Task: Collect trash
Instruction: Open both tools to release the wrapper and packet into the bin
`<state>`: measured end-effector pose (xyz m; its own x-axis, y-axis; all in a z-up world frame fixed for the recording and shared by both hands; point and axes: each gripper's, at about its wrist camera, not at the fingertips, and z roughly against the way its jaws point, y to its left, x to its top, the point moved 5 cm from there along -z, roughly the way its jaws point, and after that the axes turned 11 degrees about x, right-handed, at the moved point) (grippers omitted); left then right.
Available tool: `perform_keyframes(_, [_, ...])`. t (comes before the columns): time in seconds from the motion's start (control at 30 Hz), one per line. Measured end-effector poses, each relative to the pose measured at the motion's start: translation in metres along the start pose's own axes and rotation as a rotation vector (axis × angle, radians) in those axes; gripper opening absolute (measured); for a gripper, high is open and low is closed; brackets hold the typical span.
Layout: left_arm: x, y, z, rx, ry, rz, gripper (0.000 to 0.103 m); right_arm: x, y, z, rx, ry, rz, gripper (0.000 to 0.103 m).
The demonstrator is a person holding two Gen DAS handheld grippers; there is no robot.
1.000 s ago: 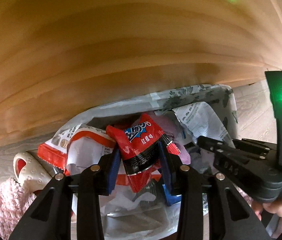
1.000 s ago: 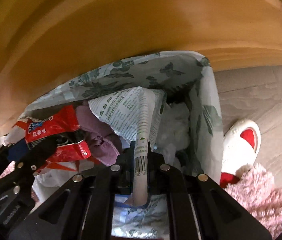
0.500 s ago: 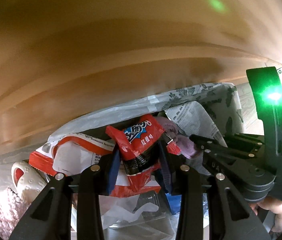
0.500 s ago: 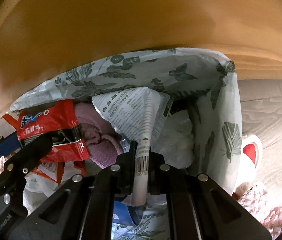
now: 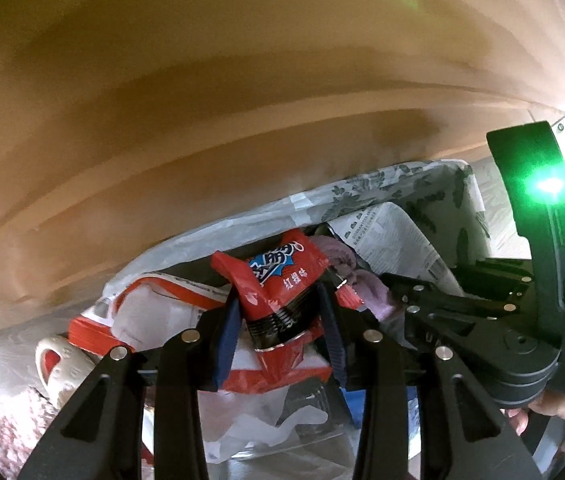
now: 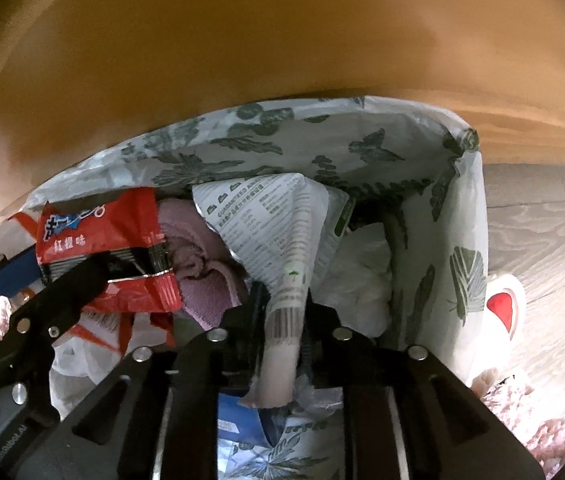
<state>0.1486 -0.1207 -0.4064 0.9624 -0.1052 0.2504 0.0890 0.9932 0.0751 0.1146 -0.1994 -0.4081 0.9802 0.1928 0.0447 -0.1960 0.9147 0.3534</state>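
Both hand-held grippers hang over the mouth of the leaf-printed trash bag [image 6: 362,136], which sits on the floor against a wooden panel [image 6: 242,40].

The left hand-held gripper [image 5: 278,320] is clenched on a red snack wrapper [image 5: 278,280], its blue pads pinching the wrapper's dark lower band — the wrapper is above the pile, not yet dropped.

The right hand-held gripper [image 6: 282,320] has just been opening; the twisted tail of a white printed wrapper [image 6: 282,216] is between the jaws, but I judge the pads no longer press it. Its wide end already lies in the bag on a pink cloth [image 6: 198,248].

What could go wrong, as I see it:
- The bag is heaped nearly to the rim, so either of the 2 wrappers could slide off the pile and over the low near edge onto the floor [image 6: 542,240].
- The tail could cling to a pad and lift out when the right hand withdraws.
- The 2 grippers are crowded close — one could knock the other's wrapper.

A white and red slipper [image 6: 502,304] lies just beside the bag.
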Motion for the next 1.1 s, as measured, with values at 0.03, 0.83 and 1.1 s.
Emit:
perform_keyframes(0.03, [-0.001, 0.0, 0.001, 0.002, -0.002, -0.001, 0.038, -0.001, 0.002, 0.002, 0.002, 0.0, 0.003, 0.03])
perform_keyframes(0.83, [-0.012, 0.021, 0.07, 0.034, -0.117, 0.061, 0.073, -0.02, 0.044, 0.058, 0.045, -0.133, 0.07, 0.067])
perform_keyframes(1.1, [-0.013, 0.039, 0.088, 0.027, -0.151, 0.1, 0.085, -0.024, 0.048, 0.073, 0.024, -0.158, 0.094, 0.083])
